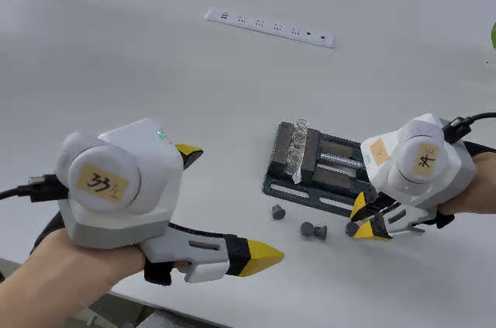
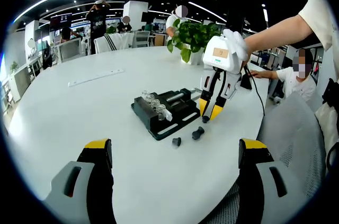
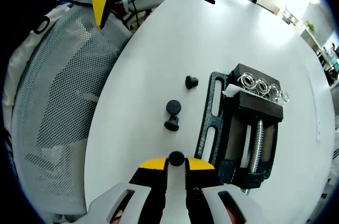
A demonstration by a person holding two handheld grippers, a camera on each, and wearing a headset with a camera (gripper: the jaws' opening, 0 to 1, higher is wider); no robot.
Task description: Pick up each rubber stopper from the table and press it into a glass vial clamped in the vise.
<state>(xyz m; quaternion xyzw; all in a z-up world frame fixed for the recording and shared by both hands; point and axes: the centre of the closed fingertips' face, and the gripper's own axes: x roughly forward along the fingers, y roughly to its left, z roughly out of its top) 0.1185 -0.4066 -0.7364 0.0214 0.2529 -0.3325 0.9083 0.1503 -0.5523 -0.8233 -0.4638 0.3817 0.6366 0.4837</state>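
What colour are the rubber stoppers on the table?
The stoppers are dark grey; clearest in the right gripper view.

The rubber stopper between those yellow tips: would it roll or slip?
The stopper is probably light: tiny beside the vise. Its round top suggests it could roll if tipped onto its side. Matte rubber should grip, though at the right gripper's tips it might pop out.

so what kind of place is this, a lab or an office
Probably an open-plan office or showroom rather than a workshop: a big white table with a power strip, a potted plant, a mesh chair, and other people in the background.
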